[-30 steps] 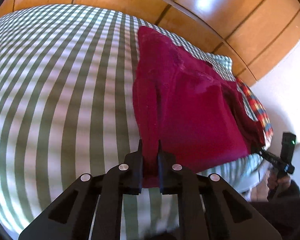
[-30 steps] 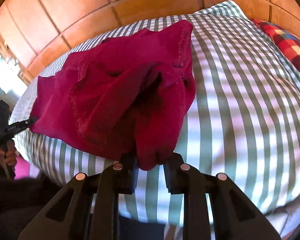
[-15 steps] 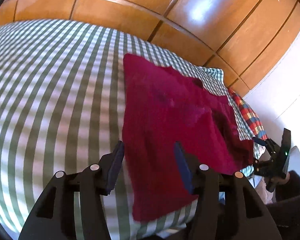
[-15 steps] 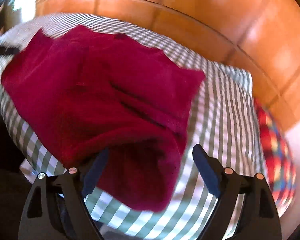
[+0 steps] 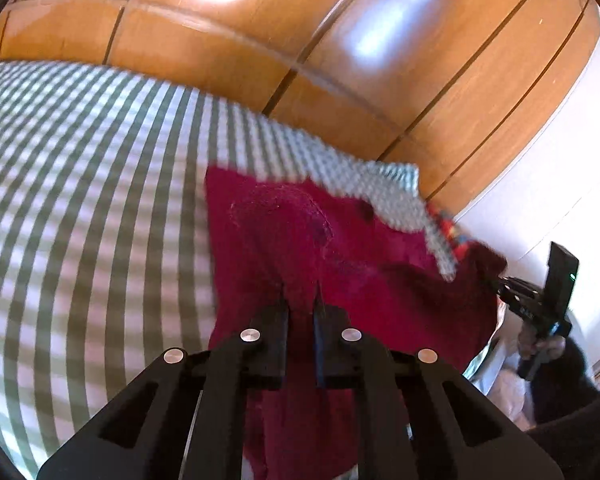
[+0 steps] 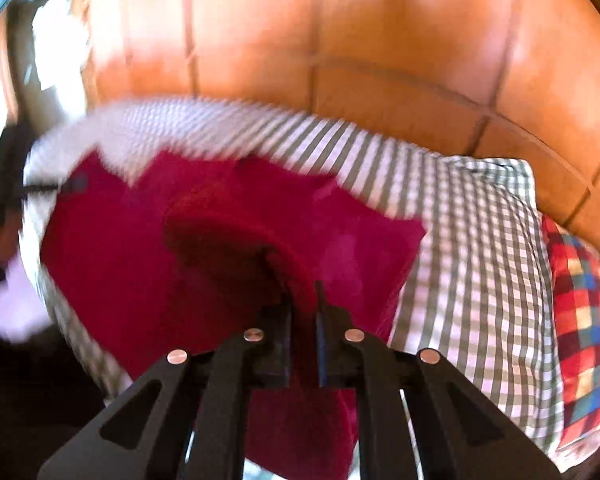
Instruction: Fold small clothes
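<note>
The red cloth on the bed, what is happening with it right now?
A person is folding a small red cloth on a bed with a green checked cover, holding one claw tool in each hand. The left claw is shut on one part of the cloth, and the right claw is shut on another part. The cloth is bunched and not yet folded flat. A bright plaid cloth lies at the side.

no readable text, no labels, no numbers visible
</note>
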Demonstrator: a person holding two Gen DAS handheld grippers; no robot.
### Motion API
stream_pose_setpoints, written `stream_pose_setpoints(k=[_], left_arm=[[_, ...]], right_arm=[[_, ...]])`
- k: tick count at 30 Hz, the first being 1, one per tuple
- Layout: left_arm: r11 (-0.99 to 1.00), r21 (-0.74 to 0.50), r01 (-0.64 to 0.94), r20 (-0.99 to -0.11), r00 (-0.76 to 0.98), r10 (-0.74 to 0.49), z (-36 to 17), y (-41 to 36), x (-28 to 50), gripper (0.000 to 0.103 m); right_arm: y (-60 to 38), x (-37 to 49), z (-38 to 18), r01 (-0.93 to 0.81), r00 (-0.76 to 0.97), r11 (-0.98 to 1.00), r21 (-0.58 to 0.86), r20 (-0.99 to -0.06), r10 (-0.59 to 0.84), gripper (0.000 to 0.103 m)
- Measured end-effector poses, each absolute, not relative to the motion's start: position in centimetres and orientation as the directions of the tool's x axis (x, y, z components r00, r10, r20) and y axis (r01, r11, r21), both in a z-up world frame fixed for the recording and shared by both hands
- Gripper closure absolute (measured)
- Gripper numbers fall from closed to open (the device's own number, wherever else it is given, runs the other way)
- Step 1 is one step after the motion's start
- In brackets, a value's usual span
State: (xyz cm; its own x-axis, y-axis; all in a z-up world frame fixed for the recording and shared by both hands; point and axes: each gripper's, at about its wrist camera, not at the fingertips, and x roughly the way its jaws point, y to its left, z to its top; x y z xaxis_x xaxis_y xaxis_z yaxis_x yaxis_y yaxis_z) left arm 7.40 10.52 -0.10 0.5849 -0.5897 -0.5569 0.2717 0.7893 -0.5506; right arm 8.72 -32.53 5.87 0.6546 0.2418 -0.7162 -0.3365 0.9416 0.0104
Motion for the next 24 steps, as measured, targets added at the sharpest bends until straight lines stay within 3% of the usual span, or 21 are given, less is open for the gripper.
stream_pose_setpoints(k=[8,14,15,16,17,18,19,20,24], left_arm=[[0.816,-0.546,0.191,-0.563,0.637,-0.526,0.8,10.8,15.6,0.095],[0.878,-0.474,0.063,-0.7,0.579,-0.419,-2.8,9.7,22.2,0.094],[0.879,-0.475,0.042,-0.713,0.568,-0.412,-3.6,9.7,22.5,0.094],[0.875,-0.483,0.021,-0.72,0.559,-0.411,-4.1,9.9,22.7,0.085],[0.868,-0.496,0.002,-0.723,0.552,-0.415,-4.5,10.1,22.8,0.072],[0.856,-0.517,-0.02,-0.716,0.557,-0.42,-4.8,10.7,22.3,0.067],[0.846,-0.533,-0.023,-0.709,0.558,-0.431,-4.9,11.2,21.9,0.061],[0.831,-0.557,-0.016,-0.697,0.553,-0.457,-4.9,11.7,21.1,0.06],[0.809,-0.582,0.079,-0.652,0.549,-0.523,-3.8,12.5,16.5,0.061]], right_arm=[[-37.6,20.1,3.7,-0.111,0.638,0.963,0.245,-0.725,0.258,0.096],[-38.9,23.8,-2.3,0.0,0.542,0.963,0.268,-0.81,0.225,0.095],[-39.1,23.8,-2.7,0.003,0.543,0.96,0.28,-0.806,0.233,0.092],[-39.4,23.8,-2.7,0.001,0.547,0.955,0.295,-0.8,0.247,0.09],[-39.5,23.4,-2.6,-0.004,0.55,0.951,0.31,-0.794,0.261,0.08],[-39.7,22.8,-2.2,-0.011,0.557,0.948,0.319,-0.785,0.271,0.066],[-39.8,22.1,-1.8,-0.019,0.563,0.947,0.321,-0.779,0.276,0.06],[-40.0,21.3,-1.3,-0.029,0.57,0.948,0.316,-0.774,0.276,0.052],[-41.2,16.7,-0.2,-0.046,0.578,0.939,0.341,-0.758,0.303,0.05]])
